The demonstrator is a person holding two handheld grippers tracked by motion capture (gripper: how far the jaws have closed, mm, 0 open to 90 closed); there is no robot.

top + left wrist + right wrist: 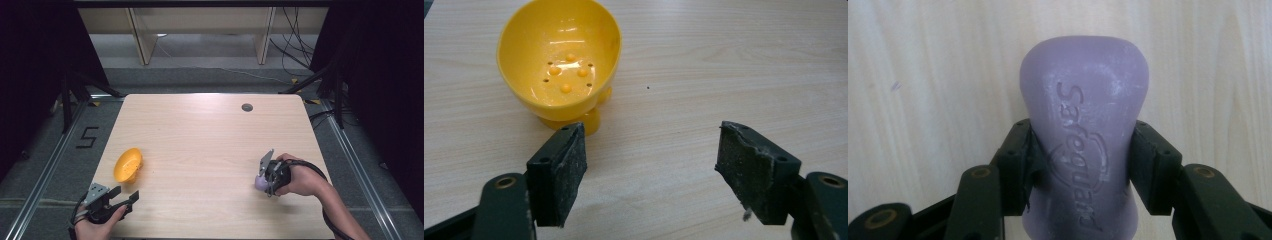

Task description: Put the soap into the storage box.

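Our right gripper (pixel 1083 170) pinches the purple soap (pixel 1085 130); our left gripper (pixel 649 170) is spread near the yellow dish (pixel 559 60), which we judge still empty.

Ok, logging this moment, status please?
Left gripper open, short of yellow dish. Right gripper shut on purple soap bar. Table between them clear.

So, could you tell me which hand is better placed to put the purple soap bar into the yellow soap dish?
Right, probably. The right gripper is already shut on the purple soap bar, while the left gripper is open and empty just short of the yellow soap dish, well placed to steady it.
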